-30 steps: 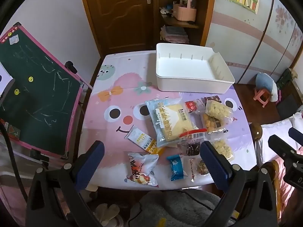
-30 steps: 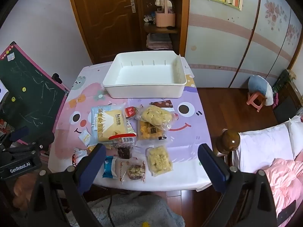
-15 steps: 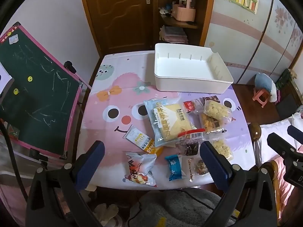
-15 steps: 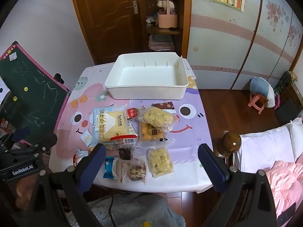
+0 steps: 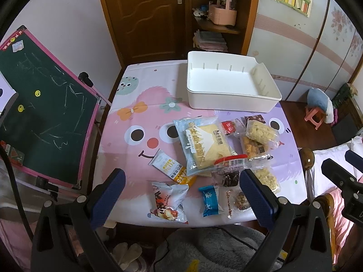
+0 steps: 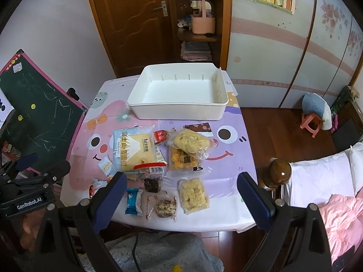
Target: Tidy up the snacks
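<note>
Left gripper (image 5: 181, 195) and right gripper (image 6: 181, 198) hover wide apart and empty above the near edge of a cartoon-print table (image 5: 140, 113), where snack packets (image 5: 204, 147) lie scattered before an empty white bin (image 5: 229, 83).

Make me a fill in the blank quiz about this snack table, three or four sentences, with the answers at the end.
1. The white bin holds ____ snacks.
2. Both the left gripper and the right gripper have their jaws ____.
3. The small packet at the table's near edge is ____ in colour.
4. The biggest snack is the ____ bag.

Answers: no; open; blue; bread
</note>
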A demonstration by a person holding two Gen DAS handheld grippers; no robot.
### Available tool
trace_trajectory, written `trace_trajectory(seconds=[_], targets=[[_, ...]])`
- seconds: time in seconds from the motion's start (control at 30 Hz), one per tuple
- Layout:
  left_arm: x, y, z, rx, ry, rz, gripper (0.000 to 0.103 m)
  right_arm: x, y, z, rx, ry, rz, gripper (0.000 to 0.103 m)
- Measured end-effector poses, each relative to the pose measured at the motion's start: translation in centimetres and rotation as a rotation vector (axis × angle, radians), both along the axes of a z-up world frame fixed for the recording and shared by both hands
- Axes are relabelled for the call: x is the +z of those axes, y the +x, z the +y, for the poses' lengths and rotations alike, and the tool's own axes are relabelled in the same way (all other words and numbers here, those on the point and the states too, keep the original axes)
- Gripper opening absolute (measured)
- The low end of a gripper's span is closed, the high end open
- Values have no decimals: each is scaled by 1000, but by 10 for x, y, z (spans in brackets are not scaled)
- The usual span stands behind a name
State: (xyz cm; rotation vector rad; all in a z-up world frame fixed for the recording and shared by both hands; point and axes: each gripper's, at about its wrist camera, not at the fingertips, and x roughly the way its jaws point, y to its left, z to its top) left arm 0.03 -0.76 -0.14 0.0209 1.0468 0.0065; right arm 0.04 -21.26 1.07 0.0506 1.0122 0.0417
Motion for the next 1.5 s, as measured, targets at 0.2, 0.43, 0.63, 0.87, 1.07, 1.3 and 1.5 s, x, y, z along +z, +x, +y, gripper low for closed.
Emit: trace_trajectory(seconds=[0.2,0.43,0.63,0.87,1.07,1.3,1.5], targets=[[0,0,0,1,-7,0,99,0,-3,-4,5,18,-3,98],[1,0,1,4,-6,-3,99,1,-4,-4,20,17,-9,98],[5,-3,2,5,-6,-5,99,4,-6,-4,37,10,-23,98],[11,-5,3,13,2,-14,99,3,-6,-7,75,13,-27,98],[10,-12,-1,16,53,-18,99,1,-6,-9,100,16,-34,98],[-12,-7,4,39,53,14,99,-6,-2,-11,116,10,-29,97],[-47,5,44,97,-43,103,99,-19,11,-12,118,-14,-17,97]])
